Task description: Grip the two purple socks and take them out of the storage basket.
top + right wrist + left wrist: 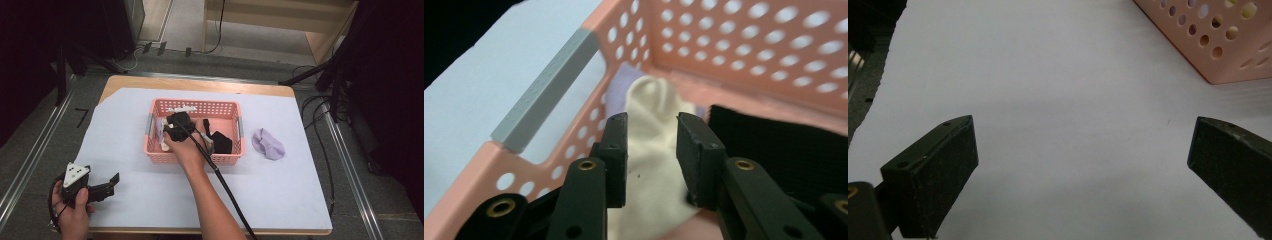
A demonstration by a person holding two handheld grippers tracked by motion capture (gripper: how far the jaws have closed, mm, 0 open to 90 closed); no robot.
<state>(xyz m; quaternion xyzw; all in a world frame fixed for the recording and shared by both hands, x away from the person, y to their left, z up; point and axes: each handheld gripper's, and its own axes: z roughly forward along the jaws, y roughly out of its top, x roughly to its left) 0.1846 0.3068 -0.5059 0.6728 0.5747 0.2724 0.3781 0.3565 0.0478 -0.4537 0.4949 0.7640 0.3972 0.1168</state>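
A pink perforated basket (195,158) stands mid-table with socks in it. My right gripper (169,132) reaches down into the basket's left half. In the right gripper view its jaws (651,150) stand a little apart over a cream sock (649,100) that lies on the basket floor and shows through the gap; no pinch shows. A black sock (774,145) lies to the right of it, and a lavender cloth (616,85) lies beyond it by the grey handle (546,90). My left gripper (114,184) rests near the front left corner, jaws (1083,155) wide apart with nothing between them.
A lavender sock (268,144) lies on the white sheet (125,130) to the right of the basket. The black sock (221,142) fills the basket's right part. Cables and stands crowd the floor to the right of the table.
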